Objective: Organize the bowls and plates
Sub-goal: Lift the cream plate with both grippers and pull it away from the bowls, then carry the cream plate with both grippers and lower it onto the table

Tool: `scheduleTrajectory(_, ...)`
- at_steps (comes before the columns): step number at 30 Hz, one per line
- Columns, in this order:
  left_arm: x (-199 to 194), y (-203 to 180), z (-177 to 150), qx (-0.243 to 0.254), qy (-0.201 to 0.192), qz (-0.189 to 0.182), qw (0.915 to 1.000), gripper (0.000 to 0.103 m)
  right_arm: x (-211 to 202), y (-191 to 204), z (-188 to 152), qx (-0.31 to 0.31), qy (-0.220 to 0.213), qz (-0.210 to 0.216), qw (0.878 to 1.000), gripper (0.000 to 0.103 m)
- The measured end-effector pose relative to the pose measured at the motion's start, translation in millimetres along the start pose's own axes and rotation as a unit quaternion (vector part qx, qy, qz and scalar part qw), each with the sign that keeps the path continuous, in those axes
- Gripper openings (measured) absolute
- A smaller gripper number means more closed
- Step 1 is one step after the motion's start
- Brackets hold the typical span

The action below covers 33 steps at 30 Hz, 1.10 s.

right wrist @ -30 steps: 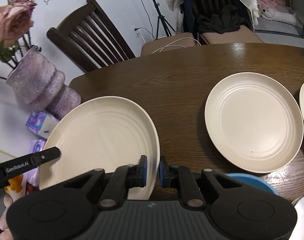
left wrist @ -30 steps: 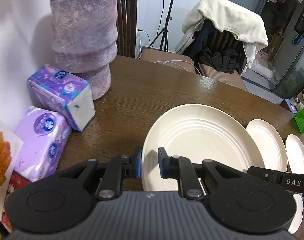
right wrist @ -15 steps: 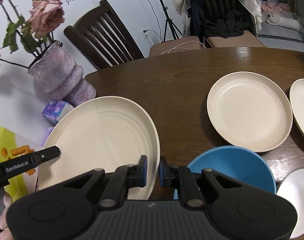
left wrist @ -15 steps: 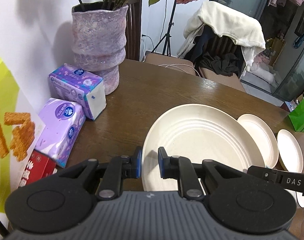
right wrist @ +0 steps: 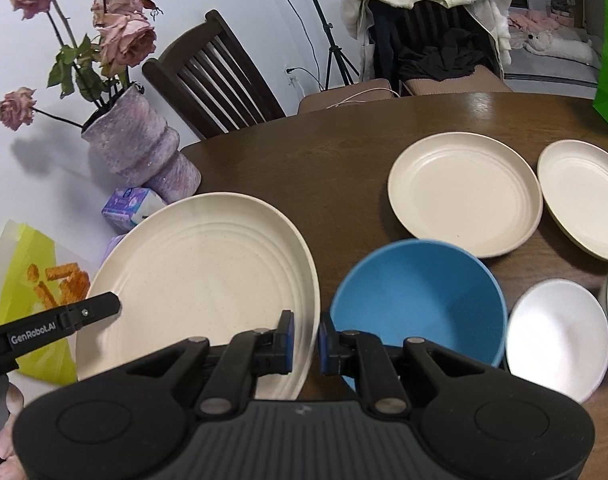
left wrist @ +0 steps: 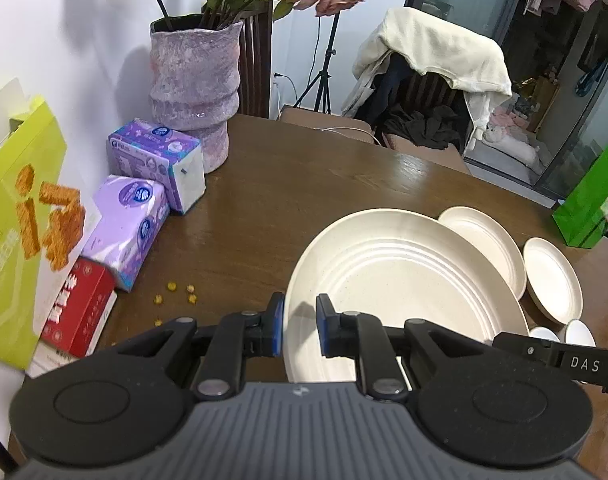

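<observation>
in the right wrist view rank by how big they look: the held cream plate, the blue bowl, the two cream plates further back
1. Held cream plate, nearest the camera, so partly flattered.
2. Blue bowl.
3. Two far cream plates: look alike, the right one cropped; unranked.

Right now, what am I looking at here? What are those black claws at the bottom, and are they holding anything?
No robot: a person holds a two-finger gripper in each hand, each with a camera looking along its fingers. One picture is from the left gripper, one from the right gripper. Both are shut on the rim of the same big plate, one at each side. On the table lie two smaller plates, a blue bowl, small white dishes, a vase with roses, tissue packs and snack boxes.
</observation>
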<state>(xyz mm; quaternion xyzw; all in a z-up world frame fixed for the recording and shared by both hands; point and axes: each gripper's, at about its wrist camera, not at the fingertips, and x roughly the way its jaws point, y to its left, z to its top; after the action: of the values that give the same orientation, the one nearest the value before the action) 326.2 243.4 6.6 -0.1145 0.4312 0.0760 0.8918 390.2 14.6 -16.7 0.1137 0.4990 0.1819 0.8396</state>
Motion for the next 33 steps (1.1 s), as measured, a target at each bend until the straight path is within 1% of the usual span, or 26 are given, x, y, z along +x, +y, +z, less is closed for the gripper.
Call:
scheduleTrajectory(14, -41.6, -34.8, -43.4, 0.007, -0.005, -0.01, 0.9999, 0.016, -55.8, -26.5, -48.2, 0.007, -0.01, -0.006, 1.0, 0.012)
scheduleTrajectory(33, -75.6, -106.3, -99.3, 0.034, -0.009, -0.028, 0.999, 0.016, -123.2, -91.6, -102.6, 0.03, -0.028, -0.021, 0.999, 0.012)
